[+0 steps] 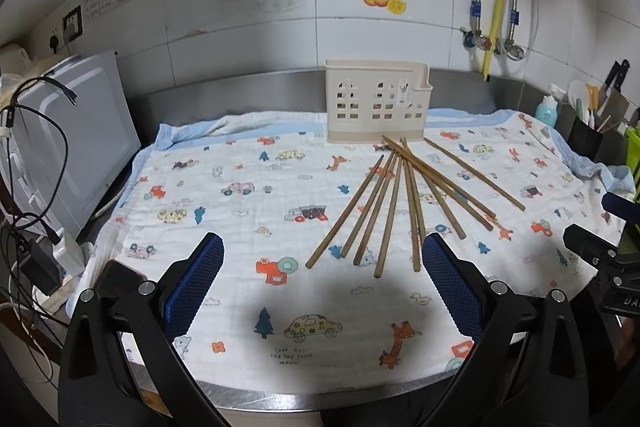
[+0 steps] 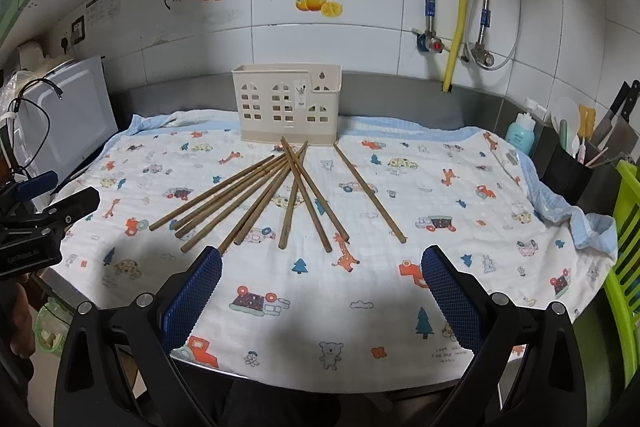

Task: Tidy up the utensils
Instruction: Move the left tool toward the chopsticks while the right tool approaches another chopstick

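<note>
From the left wrist: left gripper spread wide and holding nothing, low over the near edge of the cartoon-print cloth; wooden chopsticks fanned loose on the cloth right of centre, tips crowding toward the cream cutlery holder standing upright at the far edge, with the other gripper's black frame poking in at the right edge. From the right wrist: right gripper likewise splayed apart and empty above the near edge, chopsticks fanned left of centre, one stick lying apart to the right, holder upright at the far edge.
</note>
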Available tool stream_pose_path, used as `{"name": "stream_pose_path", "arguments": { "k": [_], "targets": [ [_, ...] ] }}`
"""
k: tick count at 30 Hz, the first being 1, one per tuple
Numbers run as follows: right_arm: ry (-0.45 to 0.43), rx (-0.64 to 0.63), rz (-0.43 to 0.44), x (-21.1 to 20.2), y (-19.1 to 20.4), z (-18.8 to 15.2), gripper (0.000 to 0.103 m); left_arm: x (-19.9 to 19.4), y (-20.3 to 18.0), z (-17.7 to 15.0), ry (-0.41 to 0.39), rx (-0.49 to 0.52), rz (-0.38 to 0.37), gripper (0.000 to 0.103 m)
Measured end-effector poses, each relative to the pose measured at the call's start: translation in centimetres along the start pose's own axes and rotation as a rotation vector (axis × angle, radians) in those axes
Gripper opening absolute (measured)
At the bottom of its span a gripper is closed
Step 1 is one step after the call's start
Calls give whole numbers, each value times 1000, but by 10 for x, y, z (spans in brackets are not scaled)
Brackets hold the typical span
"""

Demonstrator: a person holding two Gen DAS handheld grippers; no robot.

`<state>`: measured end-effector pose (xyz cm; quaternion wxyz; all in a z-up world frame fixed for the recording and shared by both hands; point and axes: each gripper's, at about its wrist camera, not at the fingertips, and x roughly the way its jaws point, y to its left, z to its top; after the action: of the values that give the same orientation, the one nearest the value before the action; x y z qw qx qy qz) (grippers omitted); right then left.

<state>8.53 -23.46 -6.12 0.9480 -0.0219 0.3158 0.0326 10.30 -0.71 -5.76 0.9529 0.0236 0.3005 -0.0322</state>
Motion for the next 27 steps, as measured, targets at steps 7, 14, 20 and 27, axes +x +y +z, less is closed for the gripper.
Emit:
{"name": "stream_pose_path", "arguments": {
  "k": [7, 14, 20, 27],
  "targets": [
    [22, 2, 4, 13, -2, 1, 97, 16, 1, 3, 32, -3, 5, 98],
    [41, -8, 12, 26, -3, 1, 97, 30, 3, 4, 67, -3, 12, 98],
    [69, 1, 10, 40, -8, 1, 97, 45, 3, 4, 100, 5, 28, 98],
    [85, 11, -2, 54, -16, 3, 97, 61, 3, 6, 116, 18, 58, 98]
  ]
}}
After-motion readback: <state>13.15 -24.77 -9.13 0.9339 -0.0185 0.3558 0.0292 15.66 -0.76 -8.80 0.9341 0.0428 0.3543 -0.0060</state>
